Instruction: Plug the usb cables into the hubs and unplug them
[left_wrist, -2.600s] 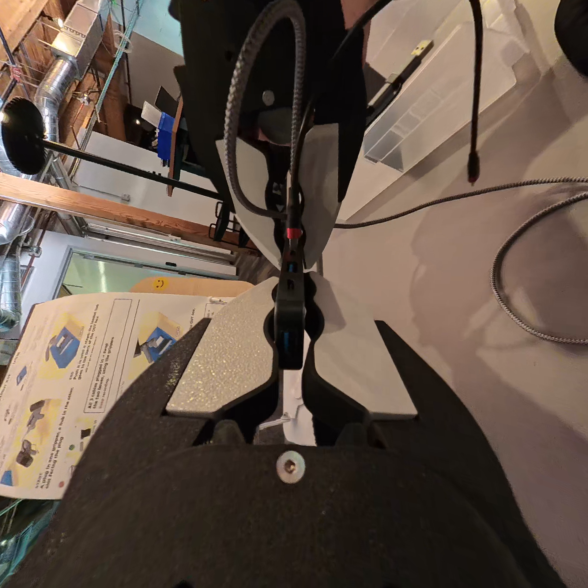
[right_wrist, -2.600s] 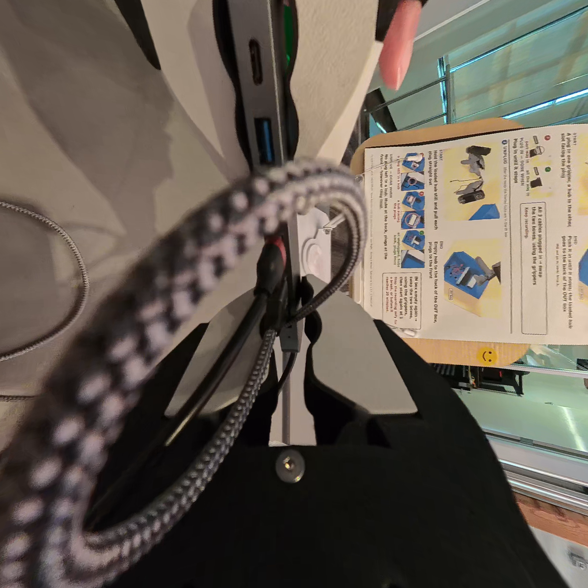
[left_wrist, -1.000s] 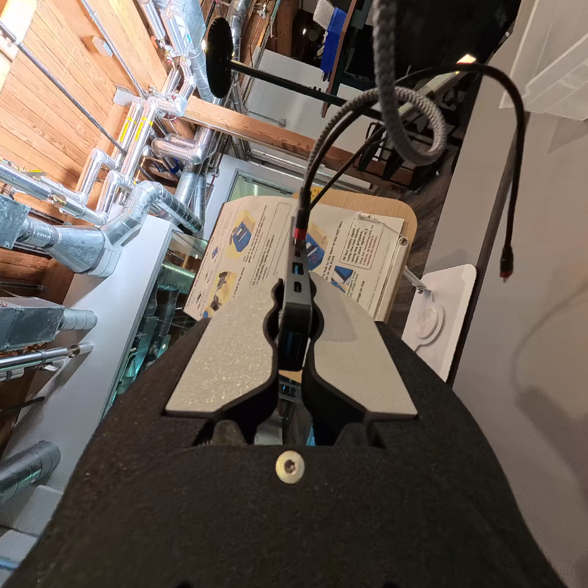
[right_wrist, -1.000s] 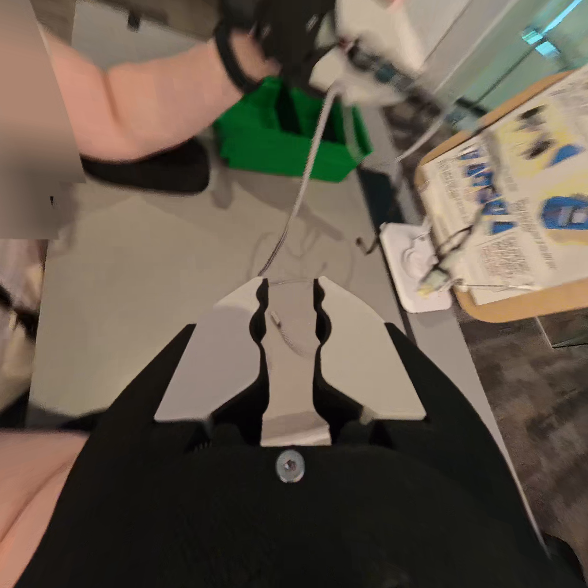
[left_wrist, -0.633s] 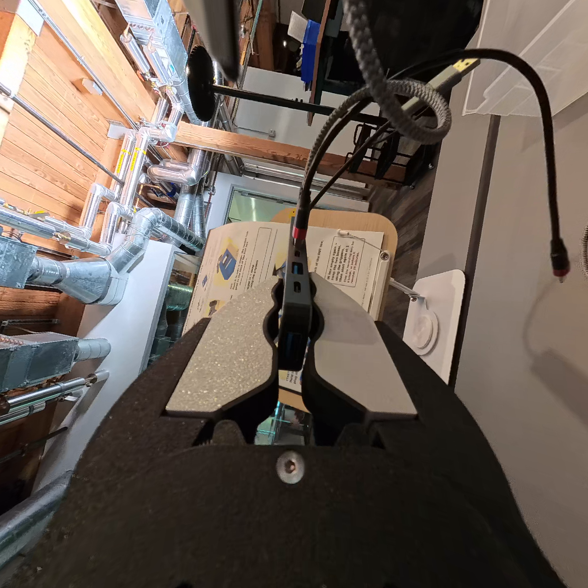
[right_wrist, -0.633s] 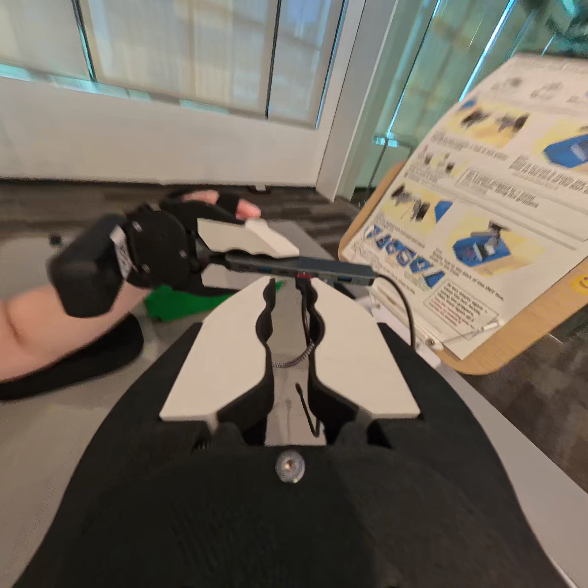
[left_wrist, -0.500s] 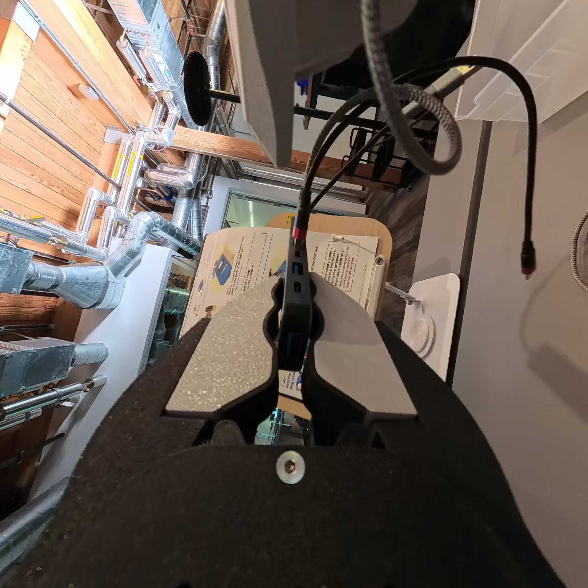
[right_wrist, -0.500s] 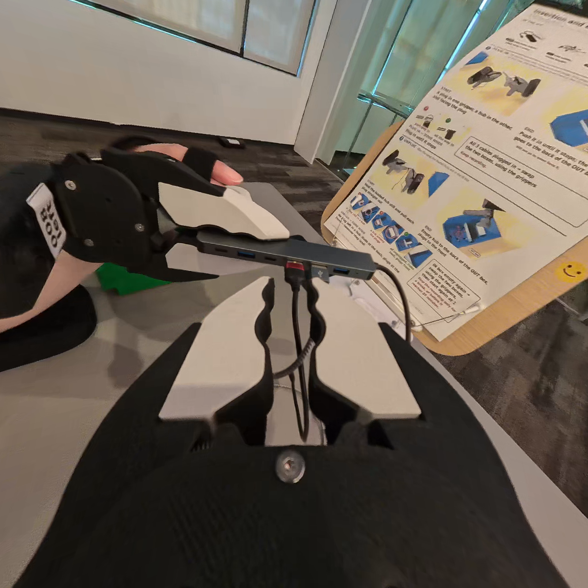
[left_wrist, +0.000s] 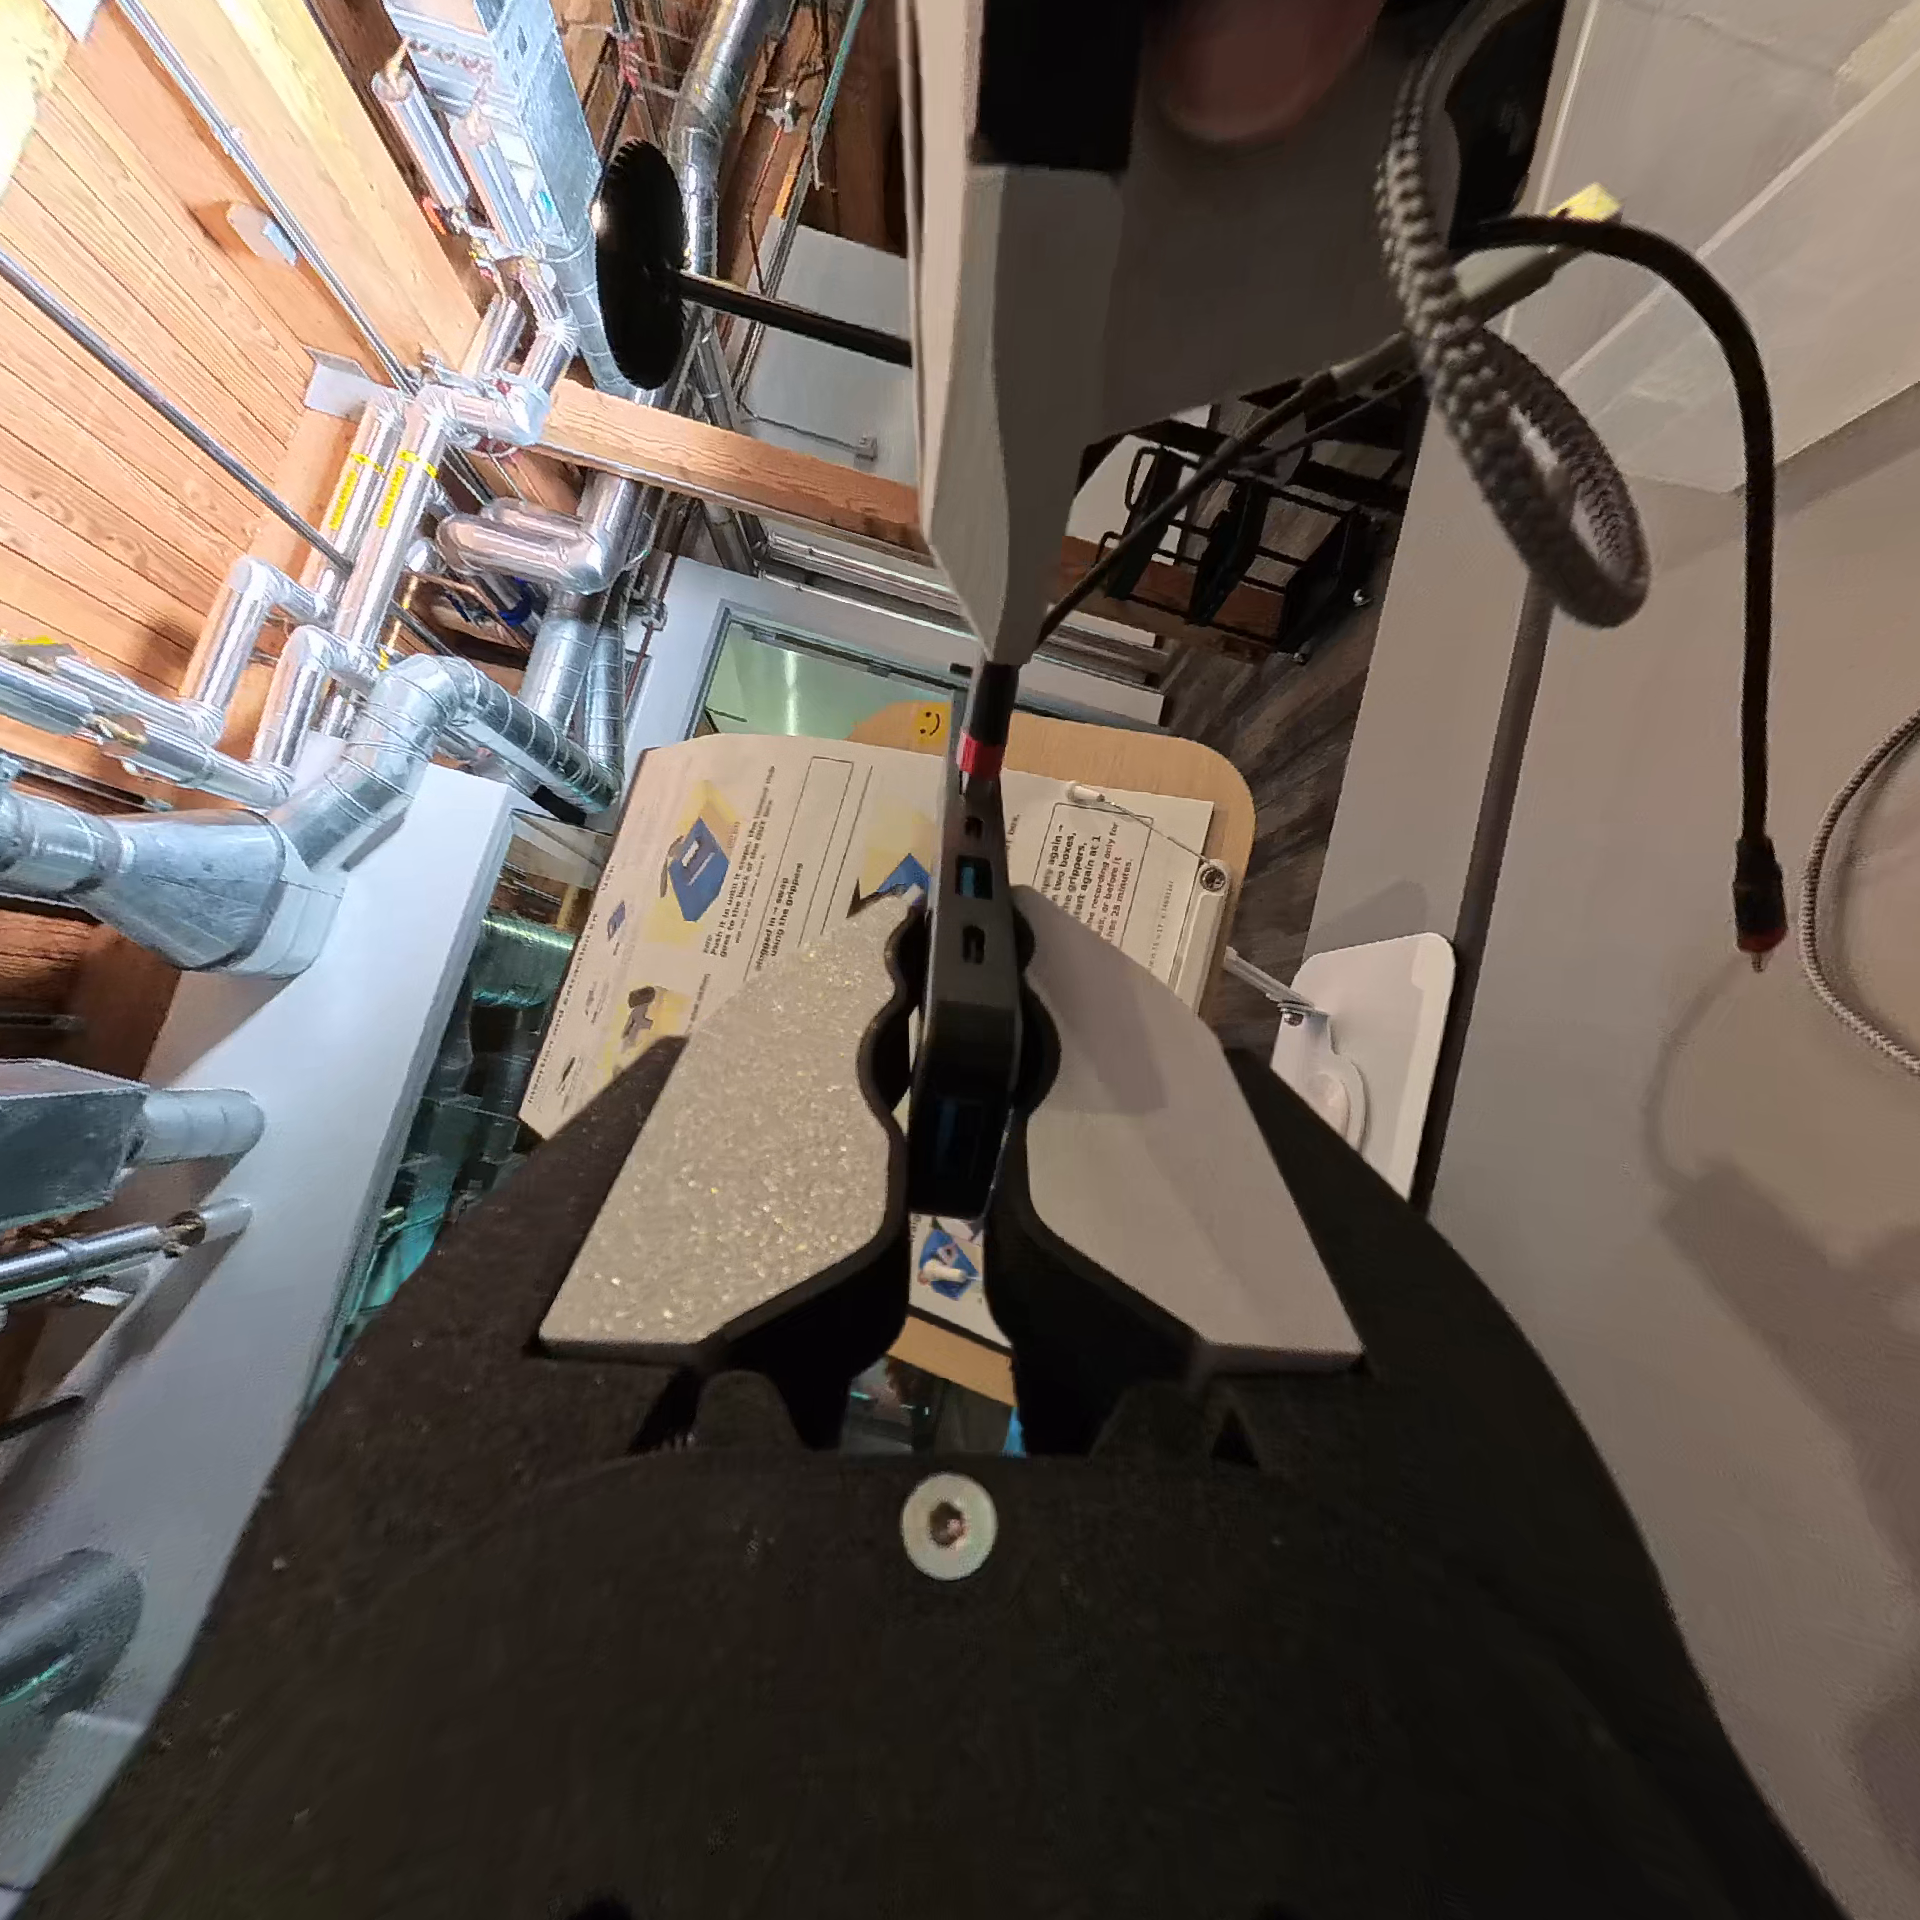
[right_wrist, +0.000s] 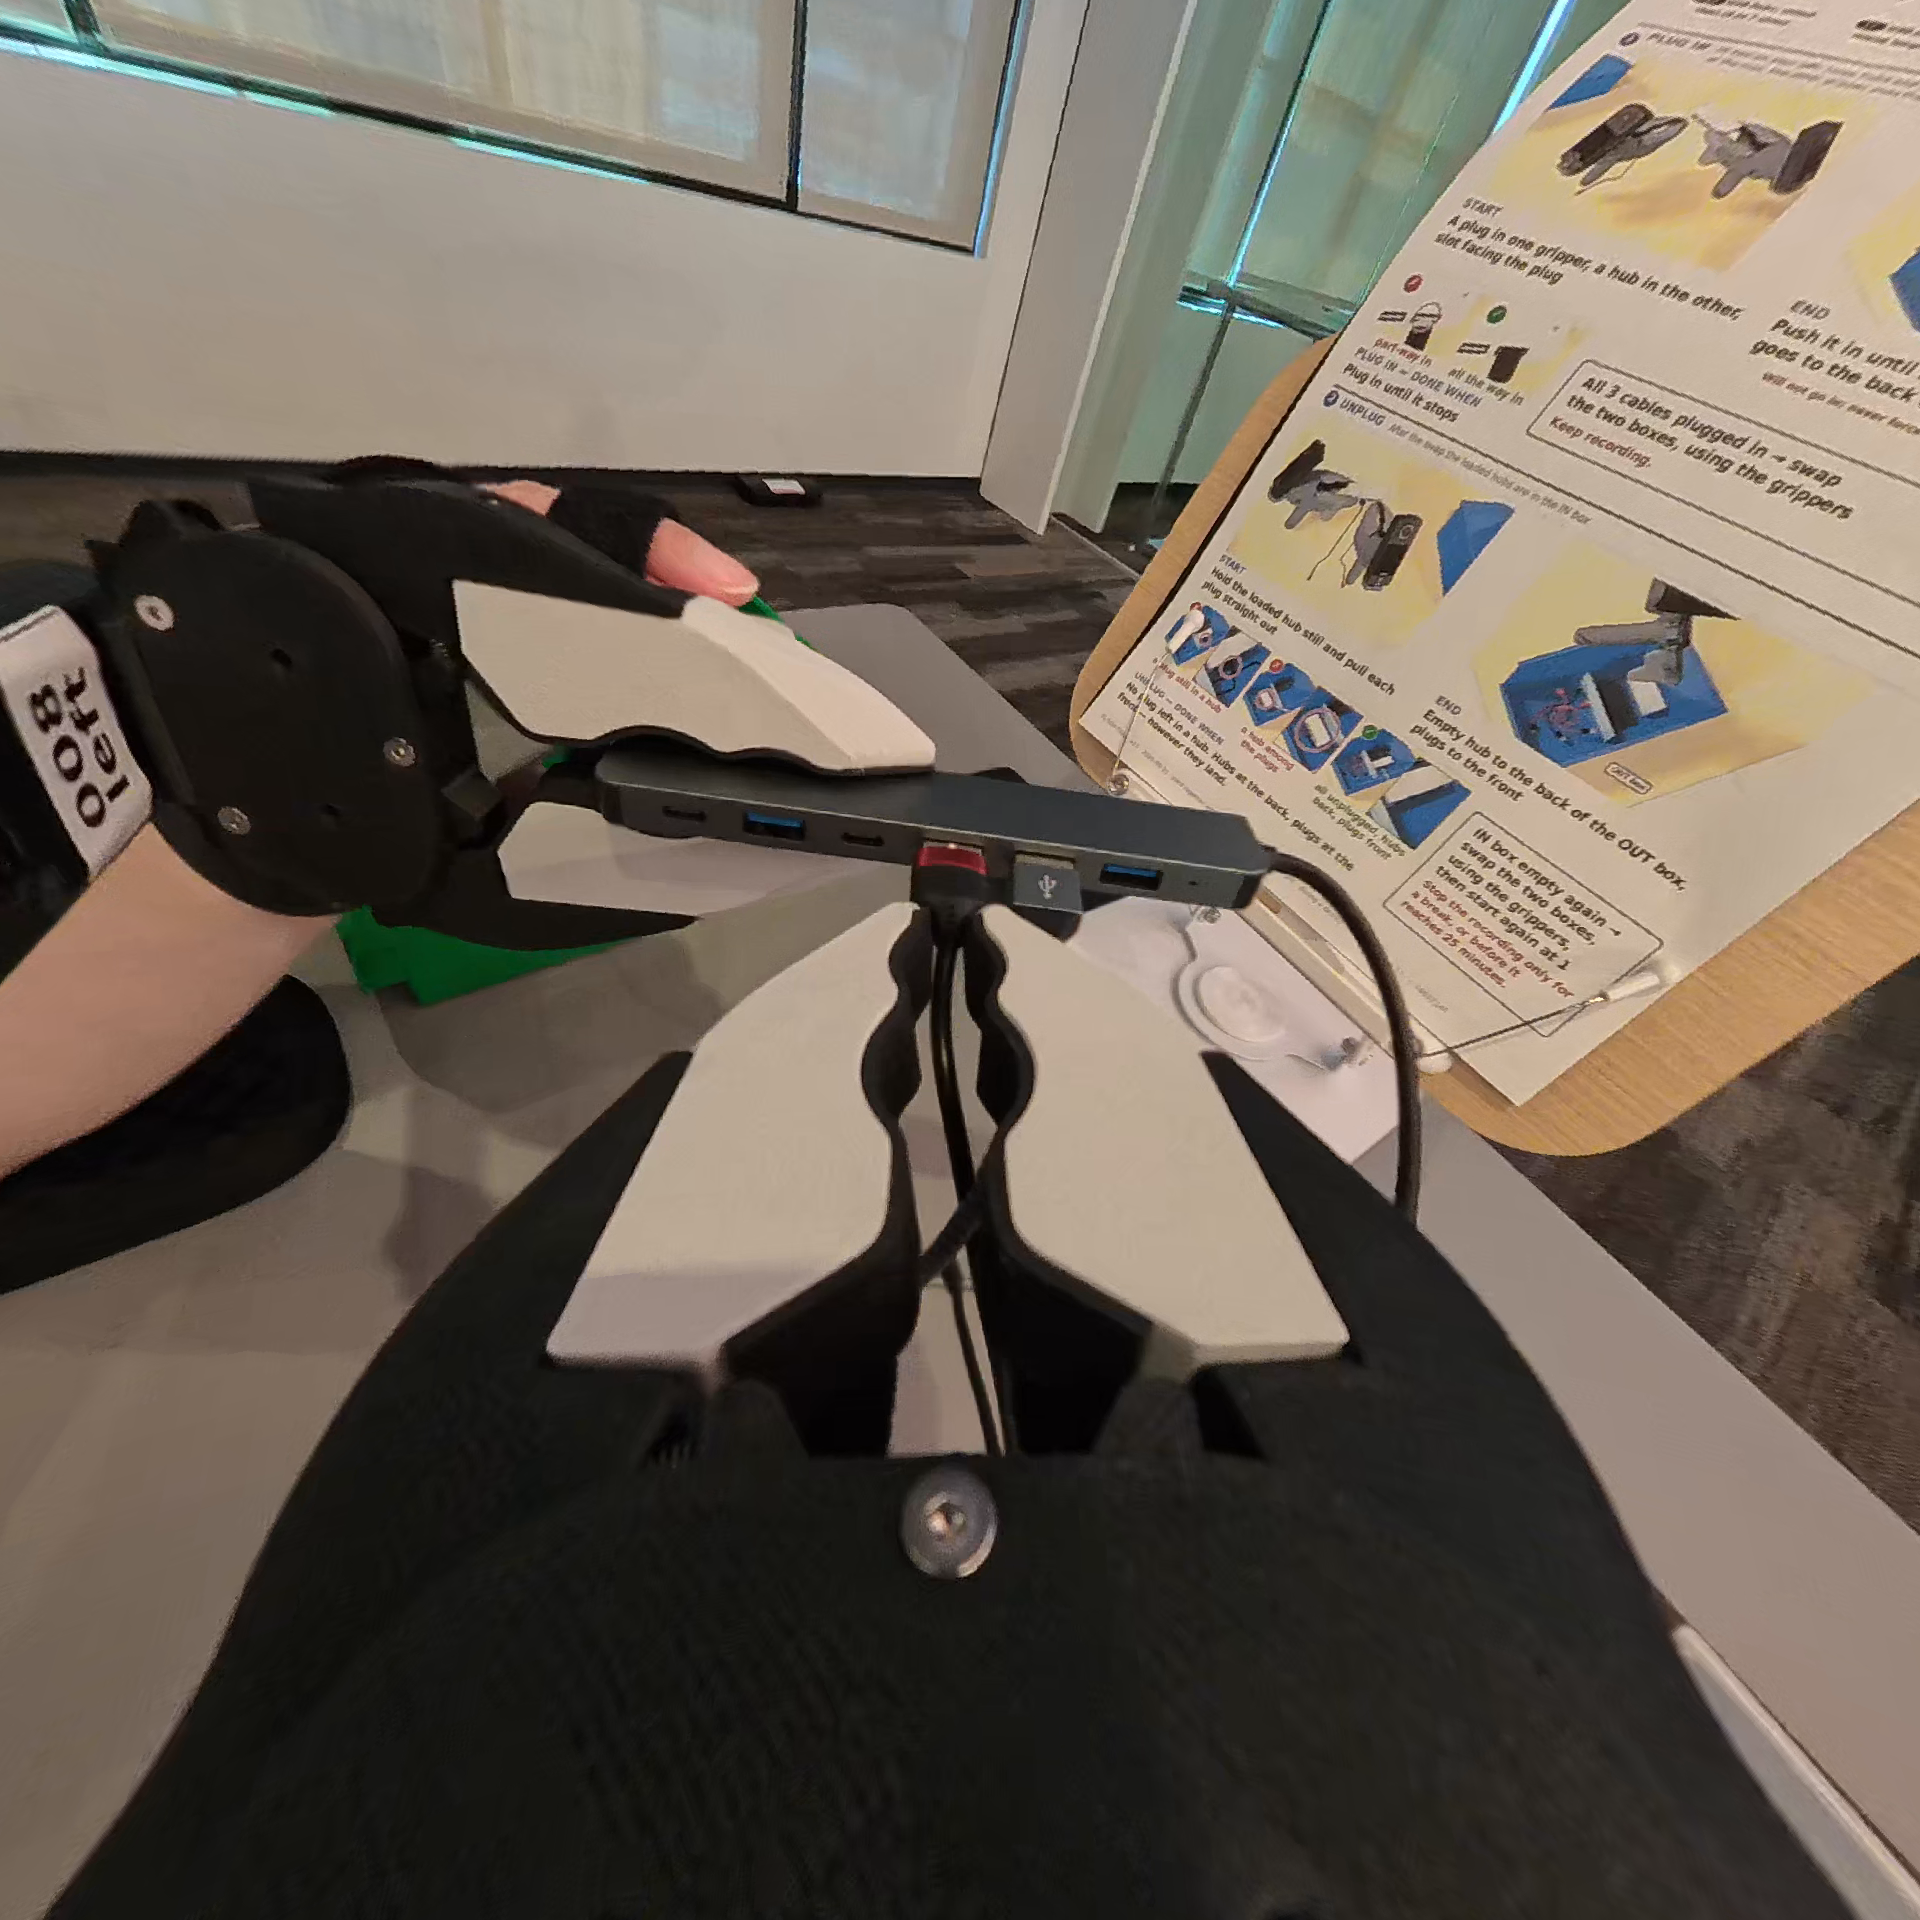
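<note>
2 grippers are at work, 1 in each of my hands. My left gripper (left_wrist: 961, 935) is clamped on the dark hub (left_wrist: 964, 997), its pale fingers (left_wrist: 727, 1122) pressed flat against both broad faces so the slim body stands edge-on between them, with the port side facing back at me. From my right wrist view that same hub (right_wrist: 935, 816) lies level just ahead of my right fingertips, the left gripper (right_wrist: 831, 769) pinching its near end while the far end juts free toward the instruction sheet (right_wrist: 1558, 520).

My right gripper (right_wrist: 951, 914) has its fingers (right_wrist: 769, 1143) drawn in to a narrow slot around the black cable (right_wrist: 951, 1060), which runs down the gap between them. Their tips sit just under the red-collared plug (right_wrist: 948, 864), which is seated in a port on the hub's side; whether they actually squeeze the plug or cable, I cannot tell. Beside that plug on the right sits a grey USB plug (right_wrist: 1047, 883), also in the hub.

Beyond my left fingers, to the right, a loose black cable (left_wrist: 1756, 644) arcs down and ends in a red-tipped plug (left_wrist: 1761, 906) hanging free above the grey table (left_wrist: 1683, 1351)
</note>
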